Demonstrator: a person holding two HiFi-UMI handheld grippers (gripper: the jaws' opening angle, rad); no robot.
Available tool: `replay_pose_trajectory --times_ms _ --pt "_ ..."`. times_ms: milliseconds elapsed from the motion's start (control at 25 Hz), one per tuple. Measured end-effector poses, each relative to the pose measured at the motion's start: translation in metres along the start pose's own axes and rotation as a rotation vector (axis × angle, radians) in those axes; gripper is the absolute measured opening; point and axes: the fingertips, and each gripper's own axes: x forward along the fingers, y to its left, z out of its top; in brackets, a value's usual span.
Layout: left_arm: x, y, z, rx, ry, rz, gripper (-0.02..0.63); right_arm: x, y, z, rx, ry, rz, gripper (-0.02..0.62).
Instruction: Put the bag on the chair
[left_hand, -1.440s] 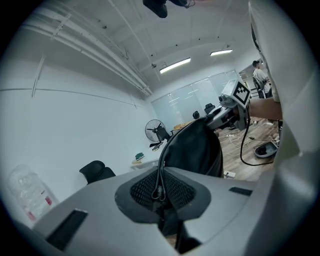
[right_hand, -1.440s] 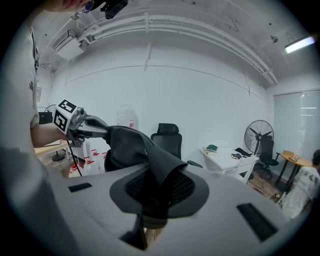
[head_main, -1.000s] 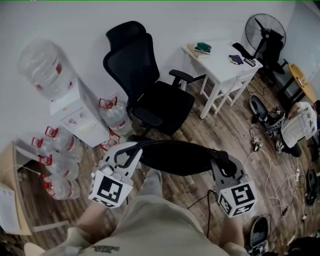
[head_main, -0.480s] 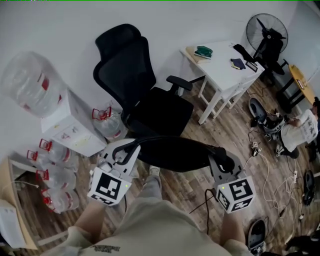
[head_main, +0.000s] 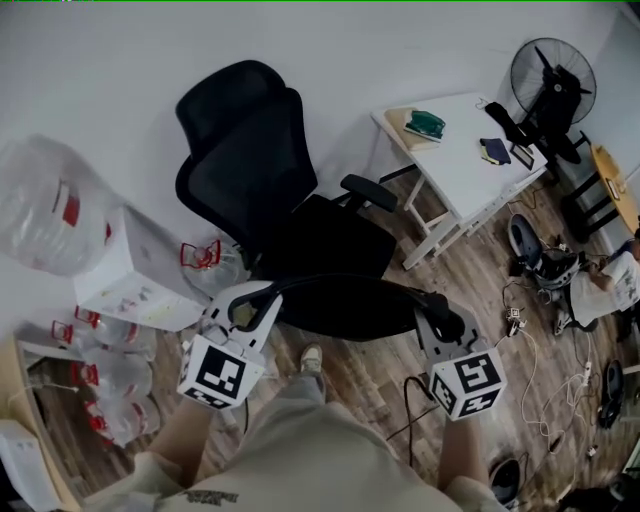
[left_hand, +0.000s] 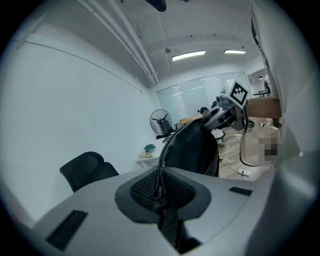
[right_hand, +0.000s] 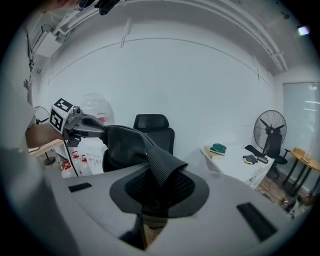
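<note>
Right, status: the bag (head_main: 350, 305) is black, soft and slumped, stretched into a long flat arc between the two grippers. We see smooth fabric on its body and a ribbed woven strap at the right end. We can't tell what is inside it.

The left gripper (head_main: 252, 302) is clamped fully together on a thin corded edge of the bag. The right gripper (head_main: 440, 318) is pinched narrow on the ribbed strap, with fabric bunched between the pads. We hold both out in front at waist height, cubes toward us and jaws pointing away, level with each other.

The bag hangs in the air above the wood-plank floor (head_main: 370, 380), just in front of the chair (head_main: 255, 165). From above it overlaps the seat's front edge; contact can't be judged. The chair is black with a mesh back, headrest and padded seat.

A clear water jug (head_main: 40, 205) sits on a white boxy dispenser (head_main: 125, 290). The white table (head_main: 465, 170) carries a green item (head_main: 427, 123).
</note>
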Motion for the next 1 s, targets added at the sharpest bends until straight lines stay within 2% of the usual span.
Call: replay_pose_trajectory --times_ms 280,520,720,1000 --pt "0.068 0.079 0.005 0.0 -0.005 0.007 0.044 0.087 -0.047 0.039 0.017 -0.004 -0.011 0.072" --pt "0.104 0.126 0.004 0.018 -0.013 0.008 0.044 0.135 -0.069 0.063 0.005 -0.018 -0.033 0.072" --pt "0.123 0.141 0.007 0.025 -0.008 0.008 0.044 0.15 -0.081 0.068 0.014 -0.021 -0.047 0.072" --pt "0.14 0.132 0.002 -0.002 0.023 -0.005 0.044 0.154 -0.095 0.054 0.032 0.02 -0.028 0.072"
